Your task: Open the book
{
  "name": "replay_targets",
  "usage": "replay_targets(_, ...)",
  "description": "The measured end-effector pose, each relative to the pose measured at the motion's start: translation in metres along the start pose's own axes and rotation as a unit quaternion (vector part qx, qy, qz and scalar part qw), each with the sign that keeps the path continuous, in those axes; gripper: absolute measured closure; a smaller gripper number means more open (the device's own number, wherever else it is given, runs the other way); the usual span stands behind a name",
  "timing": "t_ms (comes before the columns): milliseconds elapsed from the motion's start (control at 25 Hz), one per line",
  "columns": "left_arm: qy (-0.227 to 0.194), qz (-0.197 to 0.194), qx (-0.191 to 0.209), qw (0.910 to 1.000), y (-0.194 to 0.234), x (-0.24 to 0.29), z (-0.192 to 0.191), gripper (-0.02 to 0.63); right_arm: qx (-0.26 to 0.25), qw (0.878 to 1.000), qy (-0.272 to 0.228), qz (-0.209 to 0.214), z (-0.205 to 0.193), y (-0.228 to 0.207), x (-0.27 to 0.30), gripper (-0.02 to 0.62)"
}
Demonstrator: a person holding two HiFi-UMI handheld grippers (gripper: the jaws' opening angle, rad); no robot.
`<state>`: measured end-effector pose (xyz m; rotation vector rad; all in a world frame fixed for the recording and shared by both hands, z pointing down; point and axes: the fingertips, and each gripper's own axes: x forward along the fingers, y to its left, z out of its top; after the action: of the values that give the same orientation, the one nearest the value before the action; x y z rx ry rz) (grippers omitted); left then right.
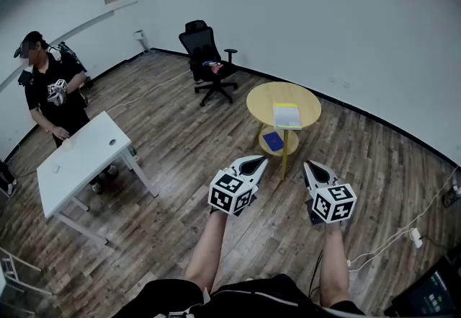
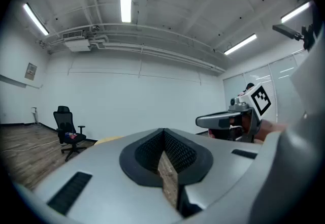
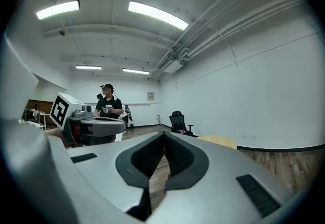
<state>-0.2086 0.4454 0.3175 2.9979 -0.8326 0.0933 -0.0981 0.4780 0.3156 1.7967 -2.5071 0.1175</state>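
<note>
A book with a white and yellow cover (image 1: 287, 116) lies closed on a round yellow table (image 1: 259, 102) in the middle of the room. A blue book (image 1: 274, 140) rests on the table's lower shelf. My left gripper (image 1: 252, 163) and right gripper (image 1: 315, 169) are held level side by side, well short of the table, and both are shut on nothing. In the left gripper view the left gripper (image 2: 163, 132) has its tips together, with the right gripper (image 2: 238, 116) beside it. The right gripper (image 3: 163, 136) looks the same in its own view.
A black office chair (image 1: 207, 57) stands behind the round table. A white rectangular table (image 1: 79, 158) is at the left, with a person (image 1: 47, 89) standing by it. Cables and a power strip (image 1: 416, 237) lie on the wooden floor at the right.
</note>
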Motion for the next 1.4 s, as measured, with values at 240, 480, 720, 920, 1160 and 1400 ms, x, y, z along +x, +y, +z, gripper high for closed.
replay_targets(240,0.003,0.001,0.0,1.0,0.01,-0.001,-0.003,0.607,0.002,1.0,0.0,-0.001,-0.002,0.002,0.009,0.589)
replay_targets(480,0.0,0.005,-0.005,1.0,0.019,0.006,-0.003,0.607,0.003,1.0,0.001,0.002,-0.003,-0.003,0.018,0.589)
replay_targets(720,0.001,0.007,-0.006,1.0,0.028,0.021,-0.007,0.607,0.003,1.0,0.001,0.006,-0.005,-0.015,0.032,0.589)
replay_targets(920,0.006,0.01,-0.004,0.9999,0.043,0.045,-0.011,0.607,0.006,1.0,0.0,0.008,-0.008,-0.037,0.052,0.589)
replay_targets(1160,0.008,0.015,-0.001,0.9999,0.063,0.086,-0.009,0.607,0.009,1.0,0.003,0.012,-0.009,-0.075,0.084,0.589)
replay_targets(1400,0.022,0.017,-0.001,0.9996,0.089,0.124,-0.015,0.607,0.014,1.0,0.008,0.014,-0.015,-0.106,0.118,0.589)
